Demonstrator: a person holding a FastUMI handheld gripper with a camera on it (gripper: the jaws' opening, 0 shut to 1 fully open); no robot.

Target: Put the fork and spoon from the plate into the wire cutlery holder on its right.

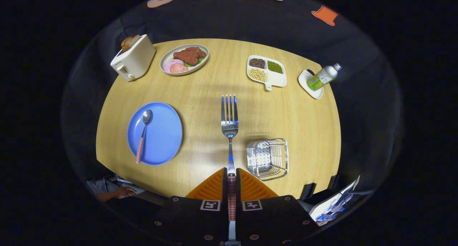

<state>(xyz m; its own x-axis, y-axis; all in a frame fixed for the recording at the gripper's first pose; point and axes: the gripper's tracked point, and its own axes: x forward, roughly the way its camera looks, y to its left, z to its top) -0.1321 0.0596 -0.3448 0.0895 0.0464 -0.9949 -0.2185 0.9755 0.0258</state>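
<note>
Toast is sticking out of the toaster point(134, 58) at the far left of the wooden surface point(200, 92), and beside it a plate of meat and ham slices point(184, 59) is sitting well away from the work. Nearer, the blue plate point(161, 131) is lying with the spoon point(143, 134) still on it, bowl pointing away and checked handle towards the camera, so that half of the task is not yet done. Moving to the middle, the hand-held gripper point(230, 181) is clamping the fork point(229, 121) by its checked handle, both fingers pressing on it, with the tines pointing straight ahead and the fork riding in the air above the surface rather than lying on anything. Just right of the fork and slightly nearer, the wire cutlery holder point(267, 157) is standing upright with its mouth open and nothing in it. Beyond it a divided dish of beans and seeds point(266, 71) and a bottle point(323, 77) on a small white dish are staying clear. To do the step well, I judge the fork is needing to travel right until it is over the holder's mouth, tilt until it is steep, and be lowered inside the wire rim before the fingers are letting go, so it is not knocking the light holder over.
</note>
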